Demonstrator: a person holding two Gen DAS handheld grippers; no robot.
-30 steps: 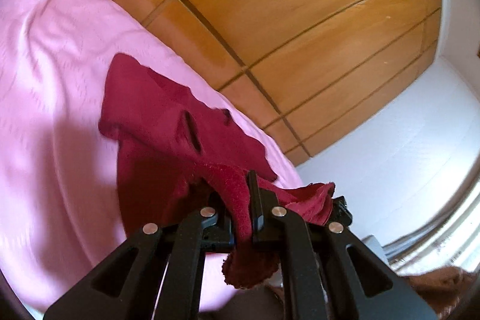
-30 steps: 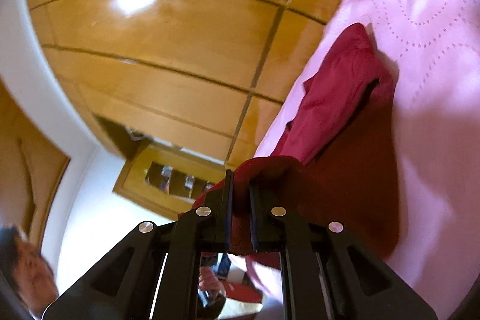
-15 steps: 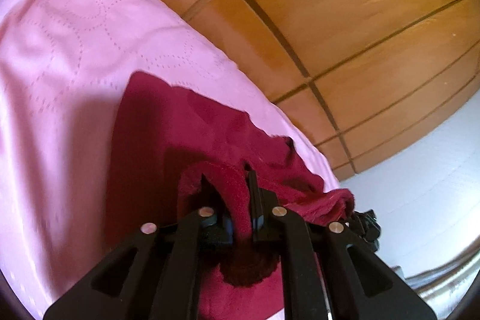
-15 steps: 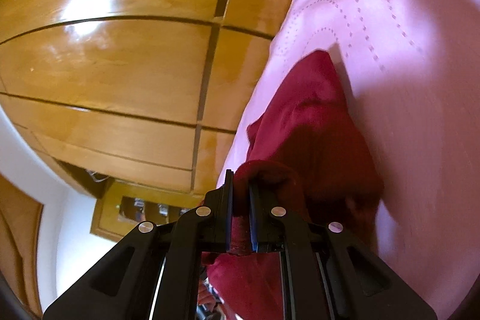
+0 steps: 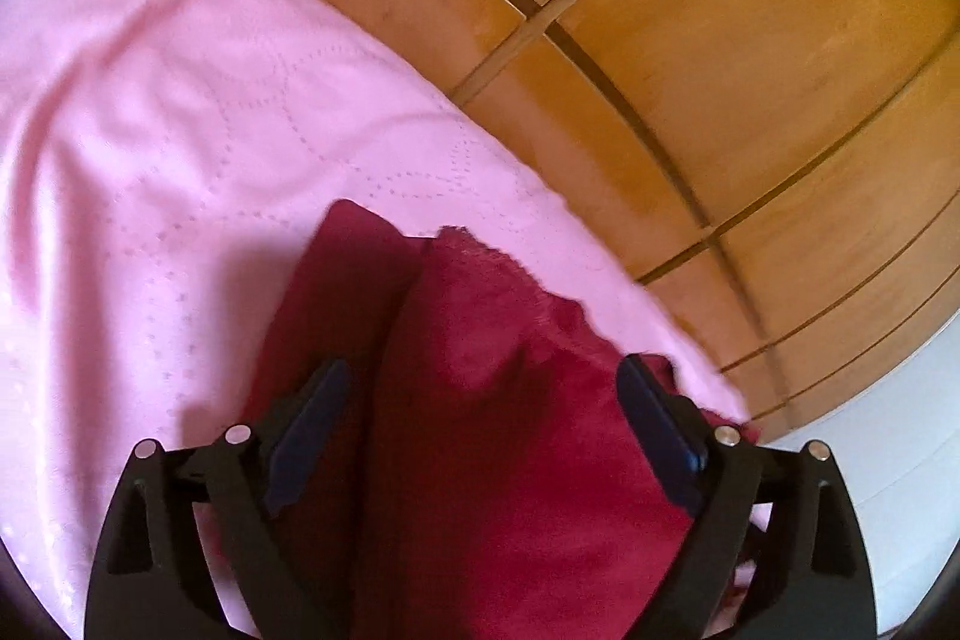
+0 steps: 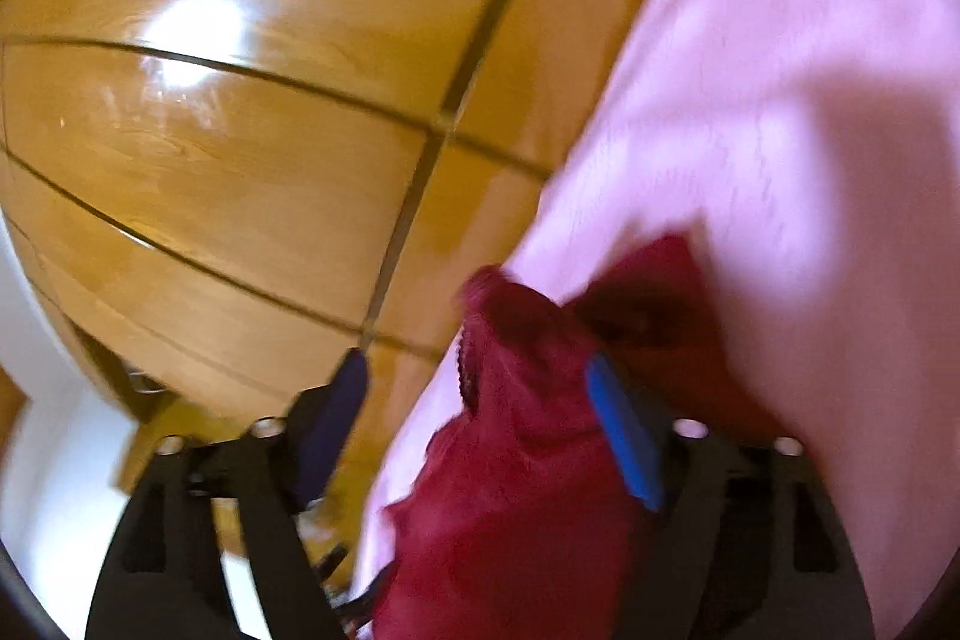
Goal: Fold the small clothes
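Glossy wooden wardrobe panels back a pink quilted bedspread, dot-stitched. On it lies the dark red fleecy garment, folded over. Left gripper and right gripper both gape wide, holding nothing. Soft layers could slump apart if brushed.

A home bedroom: a bed under a pink stitched bedspread stands beside a glossy wooden panelled wardrobe and a white wall.
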